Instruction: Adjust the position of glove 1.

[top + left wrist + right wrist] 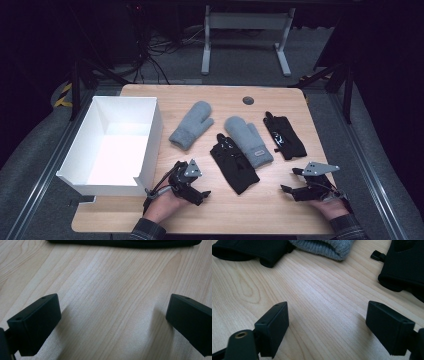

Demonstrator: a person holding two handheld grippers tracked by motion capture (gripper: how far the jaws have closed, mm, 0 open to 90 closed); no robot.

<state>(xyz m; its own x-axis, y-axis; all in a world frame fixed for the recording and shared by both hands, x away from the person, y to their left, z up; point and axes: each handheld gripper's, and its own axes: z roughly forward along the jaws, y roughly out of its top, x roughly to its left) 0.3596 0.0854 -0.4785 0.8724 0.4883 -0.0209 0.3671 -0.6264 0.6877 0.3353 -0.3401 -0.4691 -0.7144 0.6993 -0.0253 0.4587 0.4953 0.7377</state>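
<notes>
Four gloves lie on the wooden table [280, 210]: a grey mitten [191, 125] at centre left, a second grey mitten [248, 140] beside it, a black glove [233, 162] in front of them, and another black glove [284, 136] to the right. My left gripper [197, 182] rests low near the front edge, left of the near black glove, open over bare wood [113, 308]; that glove's cuff [125, 242] lies just ahead. My right gripper [290, 180] stands open at front right with nothing between its jaws [327, 315], facing a black cuff [249, 248], the mitten cuff [324, 246] and the other black glove [404, 265].
An empty white box [150, 150] with an open top stands at the table's left side, close to my left hand. A round cable hole [248, 100] sits near the far edge. Bare wood runs along the front between the two grippers.
</notes>
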